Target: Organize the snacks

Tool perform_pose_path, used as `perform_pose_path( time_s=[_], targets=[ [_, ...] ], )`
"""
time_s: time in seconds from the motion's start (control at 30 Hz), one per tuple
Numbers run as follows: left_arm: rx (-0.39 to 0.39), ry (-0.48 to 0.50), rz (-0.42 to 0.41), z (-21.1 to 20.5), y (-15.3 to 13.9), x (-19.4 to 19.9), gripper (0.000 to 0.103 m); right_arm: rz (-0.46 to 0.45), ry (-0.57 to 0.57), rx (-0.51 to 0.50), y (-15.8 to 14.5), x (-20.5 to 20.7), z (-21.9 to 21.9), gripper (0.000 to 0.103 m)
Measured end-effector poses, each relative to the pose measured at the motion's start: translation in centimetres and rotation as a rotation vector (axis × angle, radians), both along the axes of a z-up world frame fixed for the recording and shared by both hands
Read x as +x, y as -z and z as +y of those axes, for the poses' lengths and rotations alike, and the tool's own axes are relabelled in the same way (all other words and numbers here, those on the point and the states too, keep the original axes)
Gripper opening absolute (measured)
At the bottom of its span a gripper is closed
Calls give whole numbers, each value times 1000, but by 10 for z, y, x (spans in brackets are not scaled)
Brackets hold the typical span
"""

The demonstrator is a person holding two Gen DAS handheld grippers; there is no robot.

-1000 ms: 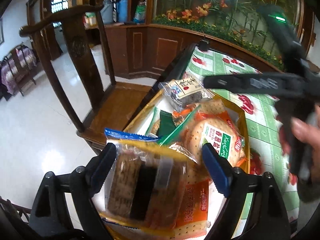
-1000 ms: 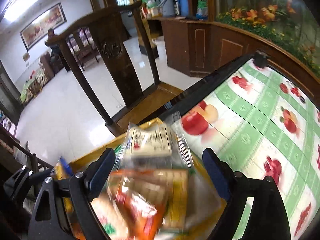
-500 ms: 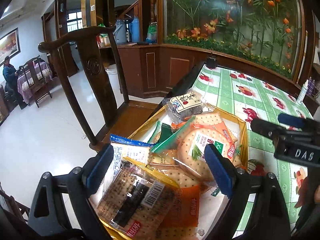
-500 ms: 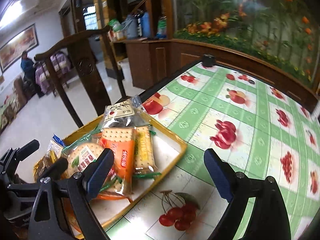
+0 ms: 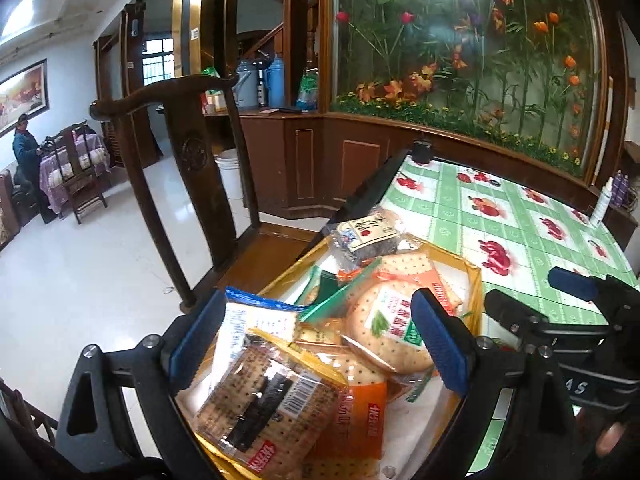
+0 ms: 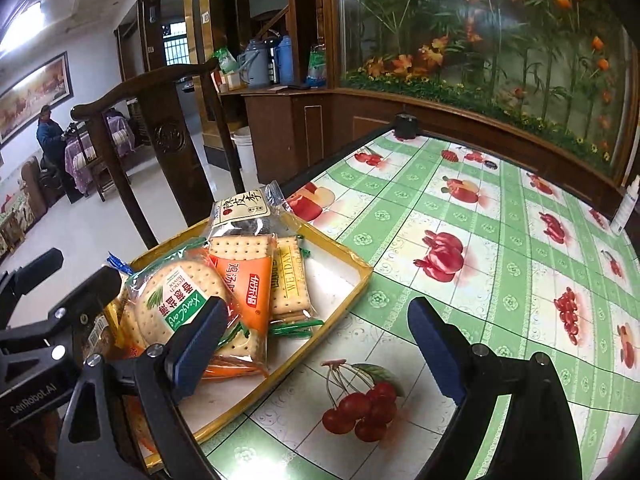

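A yellow-rimmed tray [image 5: 476,280] [image 6: 360,276] at the table's left edge holds several snack packets. Among them are a brown cracker pack with a barcode [image 5: 264,400], a round cracker pack with a green label [image 5: 384,328] [image 6: 176,296], an orange pack [image 6: 244,280], a yellow cracker pack [image 6: 290,276] and a dark plum packet [image 5: 364,232] [image 6: 240,208]. My left gripper [image 5: 316,340] hovers over the tray's near end. Its jaws are opening and the pads touch no packet. My right gripper [image 6: 318,342] stands open over the tray's right rim and the tablecloth, holding nothing.
The table [image 6: 480,240] has a green checked cloth with fruit prints. A dark wooden chair [image 5: 192,152] stands against its left side. A white spray bottle [image 5: 600,204] is at the far right edge. A wooden cabinet with a flower panel lies behind. A person sits far off at the left.
The brown cracker pack, between the left jaws a second ago, now lies in the tray, and the left gripper has tipped upward. The right gripper has swung right, off the plum packet.
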State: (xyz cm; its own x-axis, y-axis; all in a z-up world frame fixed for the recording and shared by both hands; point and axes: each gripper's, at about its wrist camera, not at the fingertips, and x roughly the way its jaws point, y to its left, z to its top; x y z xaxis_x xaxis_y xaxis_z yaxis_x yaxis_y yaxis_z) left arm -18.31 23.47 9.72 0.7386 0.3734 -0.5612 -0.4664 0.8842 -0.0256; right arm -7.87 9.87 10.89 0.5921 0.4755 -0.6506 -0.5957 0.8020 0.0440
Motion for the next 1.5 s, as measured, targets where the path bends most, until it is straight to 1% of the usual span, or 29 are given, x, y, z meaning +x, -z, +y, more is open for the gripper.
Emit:
perform_pose_path(
  time_s=[0.1,0.2,0.27,0.3,0.33,0.5,0.63,0.73,0.87,1.03,1.17,1.5],
  targets=[
    [0,11,9,-2,1,1,94,-11,4,1,0,-1,0,92],
    [-44,22,3,3,1,0,95,0,7,13,3,-1,0,92],
    [-17,1,10,3,1,-1,95,5,3,11,6,-2,2,92],
    [8,-9,7,2,0,-3,95,1,3,3,7,-4,4,92],
    [17,-13,6,2,-1,-4,95,-8,2,-4,7,-6,6,92],
    [22,-48,0,7,-2,-12,95,-23,-8,-10,6,-11,13,92],
    [53,-69,2,8,-2,-17,95,-42,-14,-23,6,-16,17,92],
    [38,-62,-1,9,-2,-19,95,-37,-17,-32,9,-18,19,92],
    [43,-70,-2,9,-3,-20,95,-40,-21,-36,8,-20,21,92],
    [24,-64,-12,10,-5,-23,95,-49,-25,-40,6,-22,23,92],
    [41,-73,-12,9,-6,-25,95,-44,-30,-46,8,-23,24,92],
    [36,-77,-16,10,-5,-27,95,-46,-41,-56,8,-27,27,92]
  ],
)
